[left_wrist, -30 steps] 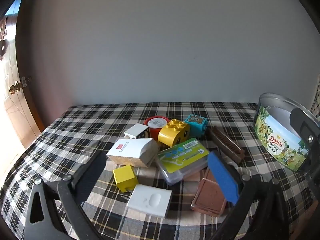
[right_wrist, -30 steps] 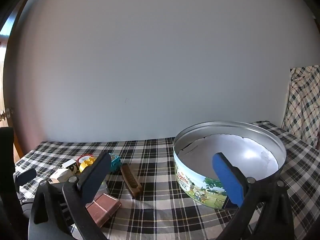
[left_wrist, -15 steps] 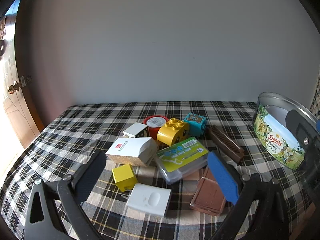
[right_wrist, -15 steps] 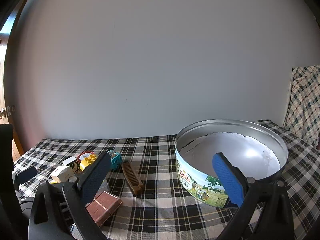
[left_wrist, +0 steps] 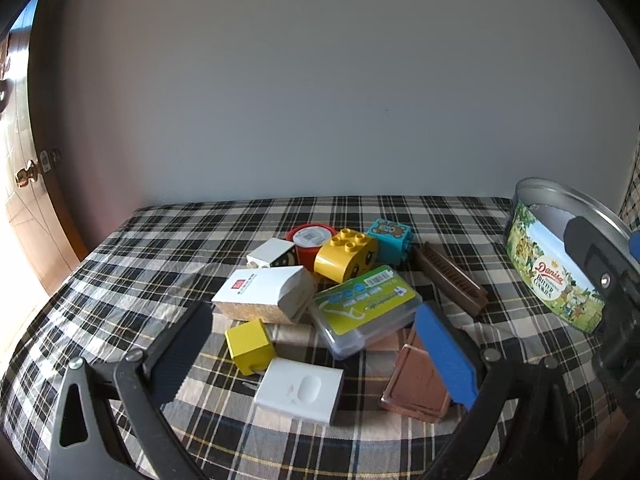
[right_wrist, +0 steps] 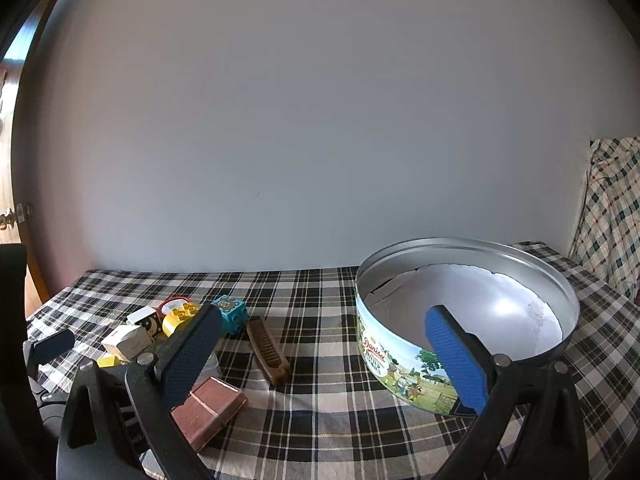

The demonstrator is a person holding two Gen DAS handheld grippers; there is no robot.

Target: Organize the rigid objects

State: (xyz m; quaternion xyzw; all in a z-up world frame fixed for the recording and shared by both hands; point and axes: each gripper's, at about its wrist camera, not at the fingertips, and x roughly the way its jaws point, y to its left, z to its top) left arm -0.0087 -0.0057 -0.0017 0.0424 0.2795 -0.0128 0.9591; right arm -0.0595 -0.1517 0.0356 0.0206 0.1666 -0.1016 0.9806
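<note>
A heap of small rigid objects lies on the plaid tablecloth: a yellow cube, a flat white case, a white carton, a green-labelled clear box, a brown flat box, a yellow toy brick, a teal bear block and a brown comb. My left gripper hangs open just above the near side of the heap, holding nothing. My right gripper is open and empty beside the round cookie tin, which holds only white paper.
A red-lidded pot and a white-and-black block sit at the back of the heap. A plain wall runs behind the table. A wooden door stands at the left. Plaid fabric hangs at the far right.
Both grippers have risen and drawn back a little, so the heap and the tin sit slightly lower and farther in their views. Nothing was picked up or let go.
</note>
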